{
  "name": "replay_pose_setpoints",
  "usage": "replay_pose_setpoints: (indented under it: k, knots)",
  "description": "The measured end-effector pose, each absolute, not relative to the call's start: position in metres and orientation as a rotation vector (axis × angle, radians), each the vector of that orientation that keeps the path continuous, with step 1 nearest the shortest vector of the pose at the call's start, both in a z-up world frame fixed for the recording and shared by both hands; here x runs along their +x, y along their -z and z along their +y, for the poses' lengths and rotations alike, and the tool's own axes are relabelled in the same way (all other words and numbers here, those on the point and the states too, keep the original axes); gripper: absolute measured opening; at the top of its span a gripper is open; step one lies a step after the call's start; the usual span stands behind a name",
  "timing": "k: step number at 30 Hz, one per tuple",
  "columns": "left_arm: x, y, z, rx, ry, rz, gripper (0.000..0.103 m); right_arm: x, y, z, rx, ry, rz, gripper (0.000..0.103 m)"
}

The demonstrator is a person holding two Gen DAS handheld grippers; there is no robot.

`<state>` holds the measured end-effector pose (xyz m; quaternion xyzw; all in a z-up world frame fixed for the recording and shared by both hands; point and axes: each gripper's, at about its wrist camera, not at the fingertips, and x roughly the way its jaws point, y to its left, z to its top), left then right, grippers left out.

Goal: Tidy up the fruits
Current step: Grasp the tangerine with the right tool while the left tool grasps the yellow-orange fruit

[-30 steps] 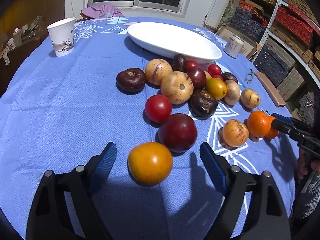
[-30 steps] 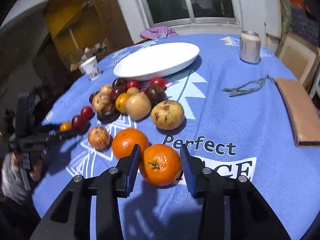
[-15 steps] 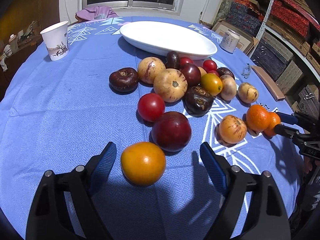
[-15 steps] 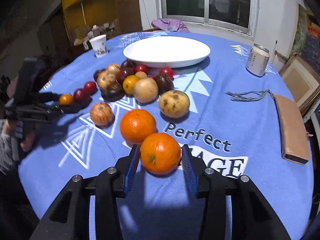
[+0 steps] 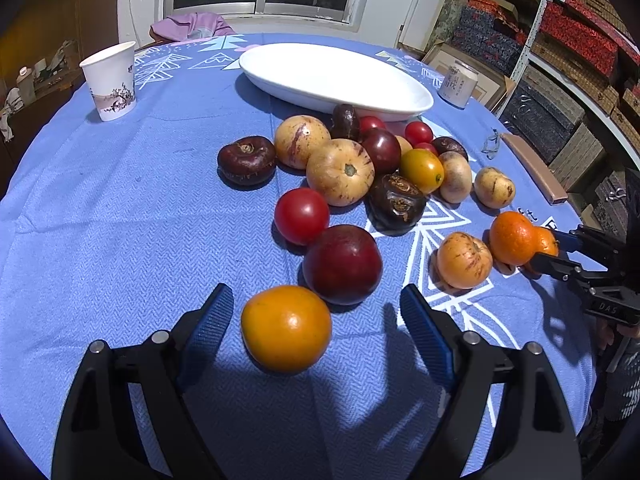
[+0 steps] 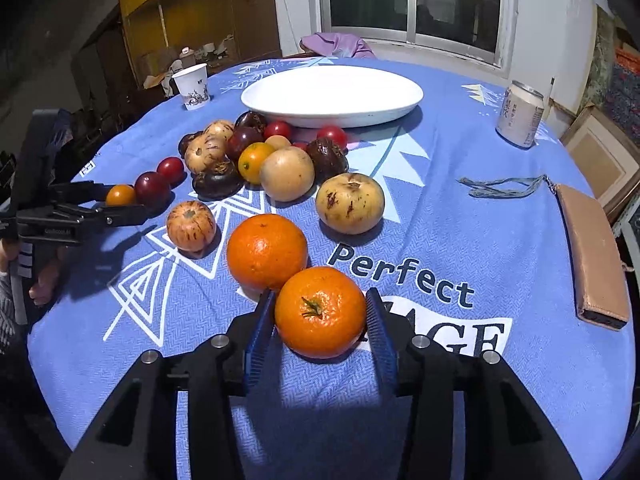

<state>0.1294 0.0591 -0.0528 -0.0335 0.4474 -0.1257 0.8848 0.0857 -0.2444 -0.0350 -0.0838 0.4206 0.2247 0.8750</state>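
A blue tablecloth (image 5: pixel 100 240) is covering the round table. The left gripper (image 5: pixel 316 312) is closing around a yellow-orange tomato (image 5: pixel 286 328) lying between its wide, untouching jaws. Only the right wrist view is showing the right gripper (image 6: pixel 320 320) hugging a stemmed orange (image 6: pixel 320 312); contact is unclear. The white dish (image 6: pixel 332 96) is sitting far ahead

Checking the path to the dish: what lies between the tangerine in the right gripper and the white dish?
In the right wrist view, a second orange and the fruit pile lie between the tangerine and the white dish.
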Motion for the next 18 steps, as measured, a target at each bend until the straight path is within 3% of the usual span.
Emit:
replay_pose_setpoints:
  k: [3, 12, 18]
  knots:
    - [0.128, 0.051, 0.062, -0.079, 0.254, 0.926, 0.059, 0.085, 0.035, -0.247, -0.152, -0.468, 0.878, 0.046]
    - [0.105, 0.051, 0.079, -0.079, 0.258, 0.937, 0.041, 0.078, 0.036, -0.255, -0.119, -0.458, 0.872, 0.046]
    - [0.112, 0.050, 0.084, -0.120, 0.244, 0.933, 0.040, 0.079, 0.037, -0.254, -0.111, -0.454, 0.874, 0.046]
